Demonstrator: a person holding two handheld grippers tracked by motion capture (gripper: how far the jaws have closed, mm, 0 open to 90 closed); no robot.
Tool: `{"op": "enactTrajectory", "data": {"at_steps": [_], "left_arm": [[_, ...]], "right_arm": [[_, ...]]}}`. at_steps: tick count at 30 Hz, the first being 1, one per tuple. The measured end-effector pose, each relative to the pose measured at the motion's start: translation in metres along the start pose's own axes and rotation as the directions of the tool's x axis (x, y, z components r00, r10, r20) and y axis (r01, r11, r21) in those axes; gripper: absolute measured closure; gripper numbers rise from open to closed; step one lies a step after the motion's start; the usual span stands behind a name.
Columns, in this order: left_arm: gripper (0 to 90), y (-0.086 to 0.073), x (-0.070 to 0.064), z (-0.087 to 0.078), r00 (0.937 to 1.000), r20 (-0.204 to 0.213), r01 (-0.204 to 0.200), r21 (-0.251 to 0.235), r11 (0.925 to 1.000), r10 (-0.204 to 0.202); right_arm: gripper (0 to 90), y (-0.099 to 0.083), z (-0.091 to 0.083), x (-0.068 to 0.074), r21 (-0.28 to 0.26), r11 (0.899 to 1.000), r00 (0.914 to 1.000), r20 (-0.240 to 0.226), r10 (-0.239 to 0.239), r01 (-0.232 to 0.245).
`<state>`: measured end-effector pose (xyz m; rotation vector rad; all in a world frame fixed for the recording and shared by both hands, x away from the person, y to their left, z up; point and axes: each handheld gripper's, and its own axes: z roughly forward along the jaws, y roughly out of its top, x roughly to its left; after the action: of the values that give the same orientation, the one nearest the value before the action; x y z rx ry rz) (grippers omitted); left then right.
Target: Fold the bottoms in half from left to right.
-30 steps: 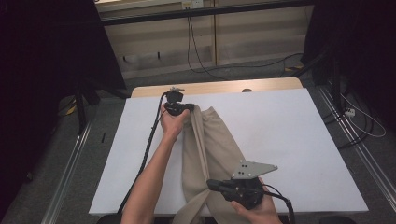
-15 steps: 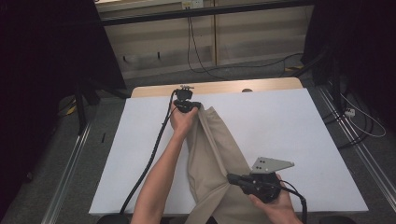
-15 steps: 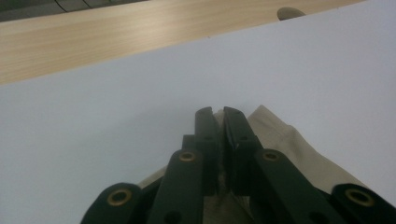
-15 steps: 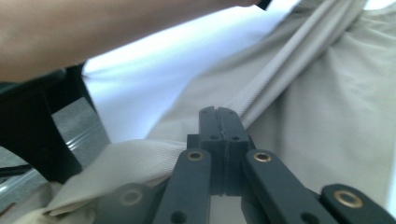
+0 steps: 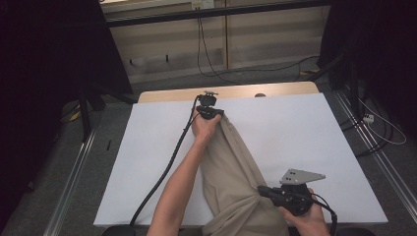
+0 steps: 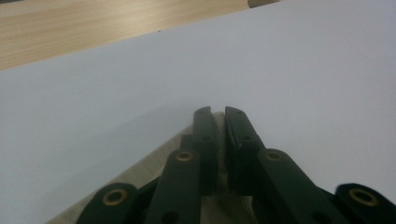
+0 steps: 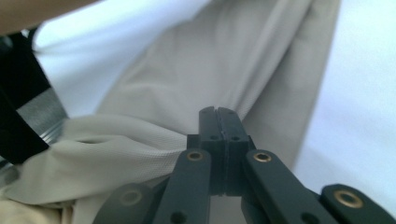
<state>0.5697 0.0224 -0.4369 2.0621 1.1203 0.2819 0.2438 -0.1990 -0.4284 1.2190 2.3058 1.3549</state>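
Both tongs are clamped on the beige cloth (image 5: pixel 231 167). My left gripper (image 5: pixel 212 112) sits at the far end of the cloth, near the back of the white table (image 5: pixel 305 128), with the hand (image 5: pixel 204 128) wrapped round it and the black cable (image 5: pixel 167 172) trailing back along the forearm toward the near edge. In the left gripper view its jaws are almost together, a thin slit between them, with a corner of cloth (image 6: pixel 154 172) pinched in the slit and flat white table beyond; a wooden strip (image 6: pixel 93 28) runs along the far edge. My right gripper (image 5: pixel 263 191) is at the near end of the table, pointing left into the cloth, grey three-cornered plate (image 5: pixel 301 176) on top, hand (image 5: pixel 305 221) under it at the bottom edge. In the right gripper view its jaws are pressed fully together on a gathered fold of cloth (image 7: pixel 187 93), and the fabric bunches and creases toward the grip. Cloth lies as a long band from the far-centre of the table down to the near edge, narrow at the left gripper, wider lower down, hanging off the near edge between my two arms. Cloth rests on the table along most of its length; whether the gripped ends are lifted I cannot tell. The two grippers are well apart.
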Motion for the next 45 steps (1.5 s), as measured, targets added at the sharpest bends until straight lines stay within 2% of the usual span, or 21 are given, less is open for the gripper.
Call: {"op": "enactTrajectory", "data": {"at_steps": [3, 9, 10, 12, 14, 17, 18, 24, 26, 29, 31, 33, 34, 35, 36, 38, 40, 41, 43, 44, 45], "left_arm": [[79.4, 0.001, -0.004, 0.007, 0.9996, 0.001, 0.027, 0.000, 0.9996, -0.027], [70.6, 0.003, -0.010, 0.017, 0.9998, 0.004, 0.021, 0.003, 0.9998, -0.021], [63.9, 0.003, -0.010, 0.017, 0.9996, 0.017, 0.024, 0.001, 0.9997, -0.024], [59.3, 0.002, -0.011, 0.016, 0.9996, 0.026, 0.008, -0.016, 0.9998, -0.008], [39.6, 0.002, -0.012, 0.016, 0.9999, 0.011, 0.005, -0.032, 0.9995, -0.004], [37.1, 0.003, -0.010, 0.011, 0.9992, 0.033, 0.023, -0.055, 0.9982, -0.022], [30.3, 0.003, -0.009, 0.008, 0.9991, 0.034, 0.026, -0.057, 0.9980, -0.024], [26.2, -0.004, -0.008, -0.019, 0.9987, 0.048, -0.014, -0.079, 0.9968, 0.018], [27.3, -0.020, -0.008, -0.037, 0.9988, 0.041, -0.023, -0.076, 0.9969, 0.026], [32.9, -0.033, -0.010, -0.052, 0.9977, 0.040, -0.051, -0.084, 0.9951, 0.055], [36.1, -0.048, -0.013, -0.068, 0.9938, 0.077, -0.074, -0.081, 0.9940, 0.081], [42.6, -0.065, -0.020, -0.086, 0.9873, 0.099, -0.117, -0.072, 0.9904, 0.124], [47.3, -0.080, -0.027, -0.102, 0.9770, 0.123, -0.170, -0.048, 0.9843, 0.174], [49.1, -0.080, -0.027, -0.102, 0.9770, 0.123, -0.170, -0.048, 0.9843, 0.174], [51.2, -0.089, -0.031, -0.111, 0.9732, 0.148, -0.171, -0.048, 0.9841, 0.176], [56.7, -0.112, -0.041, -0.129, 0.9597, 0.213, -0.178, -0.043, 0.9830, 0.183], [63.1, -0.129, -0.053, -0.139, 0.9490, 0.241, -0.202, -0.031, 0.9790, 0.203], [63.1, -0.136, -0.060, -0.145, 0.9395, 0.269, -0.216, -0.016, 0.9763, 0.212], [69.9, -0.147, -0.076, -0.161, 0.9081, 0.321, -0.278, -0.020, 0.9605, 0.269], [74.2, -0.155, -0.086, -0.169, 0.8877, 0.356, -0.307, -0.016, 0.9516, 0.292], [74.2, -0.161, -0.091, -0.173, 0.8786, 0.372, -0.316, -0.019, 0.9486, 0.300]], "right_arm": [[90.0, -0.003, 0.001, -0.005, 0.030, 0.999, 0.9997, 0.018, 0.018, -0.018], [90.0, -0.009, -0.002, -0.011, 0.081, 0.996, 0.9967, 0.078, 0.025, -0.031], [90.0, -0.012, -0.005, -0.015, 0.096, 0.994, 0.9930, 0.112, 0.038, -0.049], [90.0, -0.013, -0.006, -0.017, 0.100, 0.994, 0.9923, 0.118, 0.037, -0.049], [90.0, -0.015, -0.008, -0.018, 0.120, 0.991, 0.9909, 0.128, 0.042, -0.058], [89.8, -0.017, -0.007, -0.017, 0.143, 0.988, 0.9903, 0.135, 0.035, -0.054], [89.1, -0.018, -0.007, -0.017, 0.150, 0.987, 0.9893, 0.140, 0.040, -0.061], [82.1, -0.020, -0.006, -0.017, 0.190, 0.980, 0.9872, 0.157, 0.031, -0.061], [73.2, -0.016, -0.008, -0.015, 0.140, 0.989, 0.9838, 0.177, 0.024, -0.050], [71.1, -0.011, -0.011, -0.014, 0.092, 0.995, 0.9860, 0.165, 0.024, -0.039], [70.4, -0.005, -0.010, -0.006, 0.055, 0.998, 0.9938, 0.111, 0.001, -0.008], [71.0, -0.001, -0.005, 0.004, 0.056, 0.998, 0.9980, 0.047, -0.043, 0.040], [71.7, 0.000, 0.002, 0.016, 0.067, 0.994, 0.9963, -0.014, -0.085, 0.086], [71.7, 0.000, 0.002, 0.016, 0.067, 0.994, 0.9963, -0.014, -0.085, 0.086], [72.1, 0.001, 0.013, 0.027, 0.094, 0.988, 0.9902, -0.077, -0.117, 0.124], [71.8, 0.002, 0.023, 0.036, 0.114, 0.982, 0.9823, -0.126, -0.139, 0.154], [72.0, 0.002, 0.029, 0.041, 0.126, 0.977, 0.9766, -0.149, -0.155, 0.174], [72.0, 0.002, 0.029, 0.041, 0.126, 0.977, 0.9766, -0.149, -0.155, 0.174], [72.0, 0.001, 0.035, 0.043, 0.153, 0.971, 0.9744, -0.160, -0.158, 0.183], [72.3, -0.004, 0.040, 0.044, 0.189, 0.963, 0.9733, -0.165, -0.160, 0.190], [72.3, -0.004, 0.040, 0.044, 0.189, 0.963, 0.9733, -0.165, -0.160, 0.190]]}}
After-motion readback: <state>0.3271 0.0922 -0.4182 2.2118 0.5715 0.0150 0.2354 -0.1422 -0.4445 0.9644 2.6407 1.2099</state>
